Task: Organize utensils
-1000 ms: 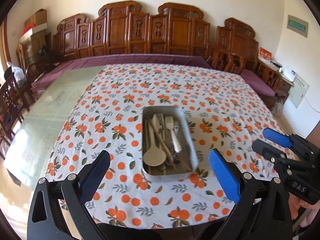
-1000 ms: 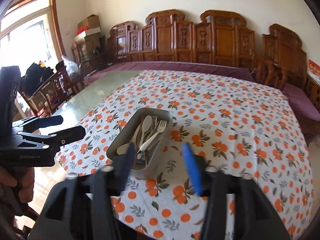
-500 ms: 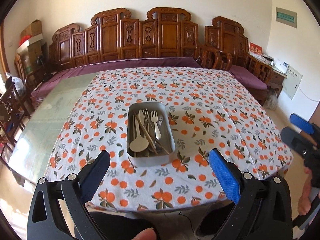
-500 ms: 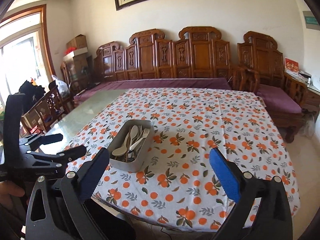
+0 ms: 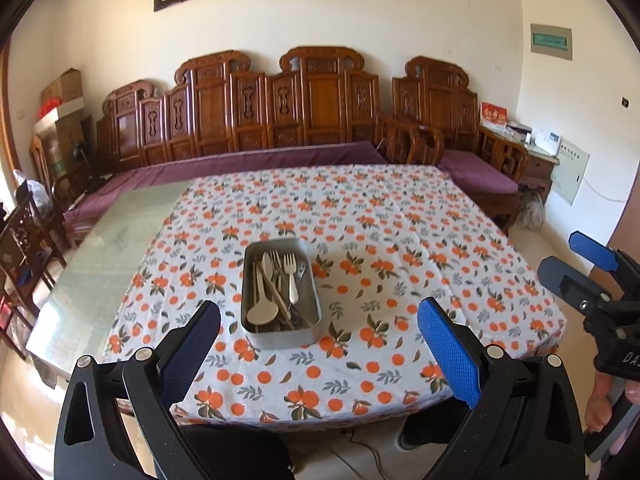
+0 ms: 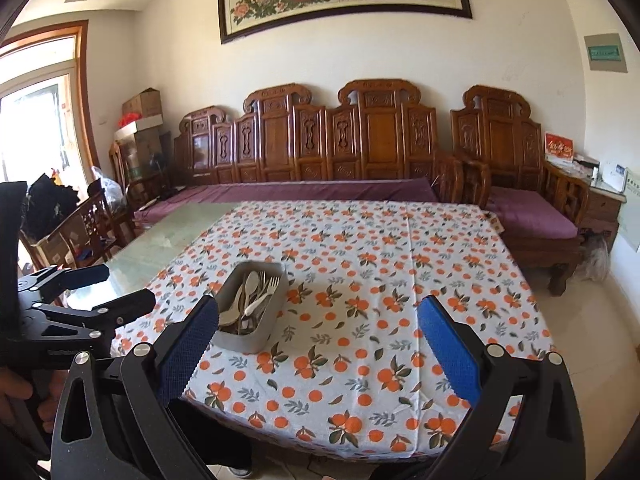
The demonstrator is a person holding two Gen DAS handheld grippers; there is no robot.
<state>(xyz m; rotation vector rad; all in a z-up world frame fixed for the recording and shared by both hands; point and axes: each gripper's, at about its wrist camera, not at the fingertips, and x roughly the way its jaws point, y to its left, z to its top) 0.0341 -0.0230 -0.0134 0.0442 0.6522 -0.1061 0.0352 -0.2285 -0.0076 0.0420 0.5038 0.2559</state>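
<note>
A grey metal tray (image 5: pixel 280 334) (image 6: pixel 276 300) sits on the orange-print tablecloth (image 5: pixel 400 248) near the table's front edge. In it lie a pale spoon (image 5: pixel 262 312), forks (image 5: pixel 290 270), and wooden chopsticks (image 5: pixel 276 294), with other utensils beneath. My left gripper (image 5: pixel 318 346) hangs open in front of the tray, back from the table edge, empty. My right gripper (image 6: pixel 318 346) is open wide and empty, to the right of the tray. Each gripper also shows at the side of the other's view, the right gripper (image 5: pixel 568 258) and the left gripper (image 6: pixel 116 288).
Bare glass tabletop (image 5: pixel 120 232) lies left of the cloth. Carved wooden benches (image 5: pixel 320 112) with purple cushions line the far wall. Wooden chairs (image 6: pixel 88 224) and boxes stand at the left. A side cabinet (image 5: pixel 536 160) stands at the right. The floor (image 6: pixel 592 320) shows beyond the table's right edge.
Both grippers have pulled back and risen away from the tray, which now looks smaller and farther. The right gripper's jaws went from partly apart to wide open.
</note>
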